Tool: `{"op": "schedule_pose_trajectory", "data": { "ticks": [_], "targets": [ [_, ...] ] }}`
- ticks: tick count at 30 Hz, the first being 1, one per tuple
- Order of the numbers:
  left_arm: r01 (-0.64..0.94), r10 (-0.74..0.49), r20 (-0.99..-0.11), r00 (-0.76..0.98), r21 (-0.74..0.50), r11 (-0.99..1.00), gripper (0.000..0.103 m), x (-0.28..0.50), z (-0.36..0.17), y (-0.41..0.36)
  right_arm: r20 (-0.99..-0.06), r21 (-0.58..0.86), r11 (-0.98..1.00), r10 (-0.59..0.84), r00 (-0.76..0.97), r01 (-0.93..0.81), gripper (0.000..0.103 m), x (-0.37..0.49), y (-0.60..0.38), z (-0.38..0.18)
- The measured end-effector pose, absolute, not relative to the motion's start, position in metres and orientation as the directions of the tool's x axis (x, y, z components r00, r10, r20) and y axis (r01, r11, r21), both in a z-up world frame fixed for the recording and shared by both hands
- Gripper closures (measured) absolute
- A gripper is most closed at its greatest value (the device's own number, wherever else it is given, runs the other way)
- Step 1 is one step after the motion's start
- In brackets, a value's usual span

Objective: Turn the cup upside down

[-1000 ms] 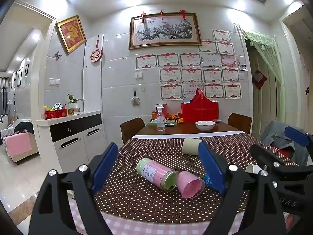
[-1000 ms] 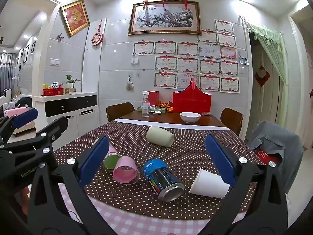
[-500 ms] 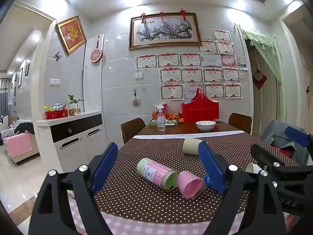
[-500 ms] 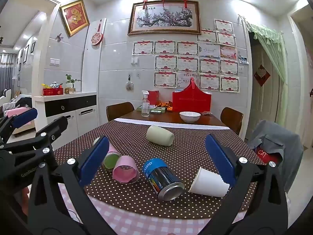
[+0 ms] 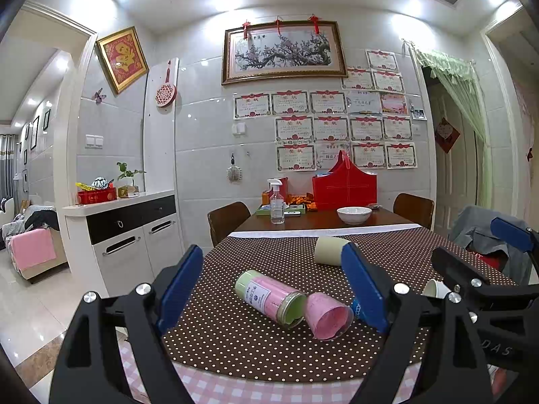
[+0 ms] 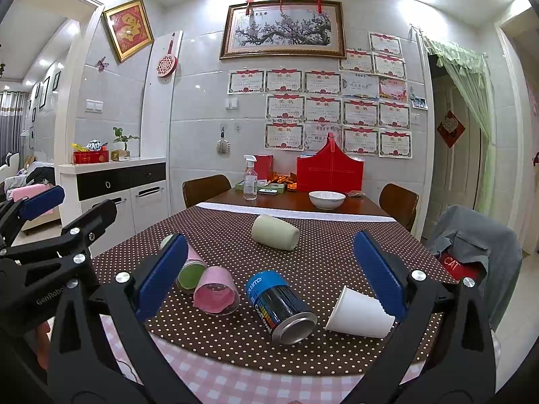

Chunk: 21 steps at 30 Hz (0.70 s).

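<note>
Several cups lie on their sides on the brown dotted tablecloth (image 6: 235, 245). A pink cup (image 5: 328, 316) (image 6: 217, 291) lies with its mouth toward me, beside a pink-and-green cylinder (image 5: 269, 298) (image 6: 188, 269). A white paper cup (image 6: 358, 313) lies at the right, its rim just visible in the left wrist view (image 5: 434, 289). A pale green cup (image 5: 328, 250) (image 6: 274, 237) lies farther back. My left gripper (image 5: 273, 289) is open and empty, above the table's near edge. My right gripper (image 6: 269, 274) is open and empty, with a blue can (image 6: 279, 306) lying between its fingers' line of sight.
A white bowl (image 6: 326, 199), a spray bottle (image 6: 250, 181) and a red bag (image 6: 328, 171) stand at the table's far end. Brown chairs (image 6: 202, 188) flank the table. A chair with a grey jacket (image 6: 478, 245) is at the right. A white cabinet (image 6: 118, 188) stands left.
</note>
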<state>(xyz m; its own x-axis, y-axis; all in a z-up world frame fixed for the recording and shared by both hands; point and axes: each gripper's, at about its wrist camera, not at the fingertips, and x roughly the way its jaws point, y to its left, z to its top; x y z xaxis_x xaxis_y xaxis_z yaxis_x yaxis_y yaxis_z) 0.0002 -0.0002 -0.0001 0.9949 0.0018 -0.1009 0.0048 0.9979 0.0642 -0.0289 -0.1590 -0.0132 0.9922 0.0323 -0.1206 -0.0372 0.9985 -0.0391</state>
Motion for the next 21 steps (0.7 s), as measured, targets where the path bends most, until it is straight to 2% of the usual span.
{"op": "schedule_pose_trajectory", "data": {
  "ticks": [21],
  "targets": [
    [0.005,0.001,-0.102,0.995,0.065,0.998,0.02,0.0003,-0.0001,-0.0002,-0.121,-0.04,0.999,0.032,0.992,-0.037,0.006,-0.0292,-0.1597,-0.0123]
  ]
}}
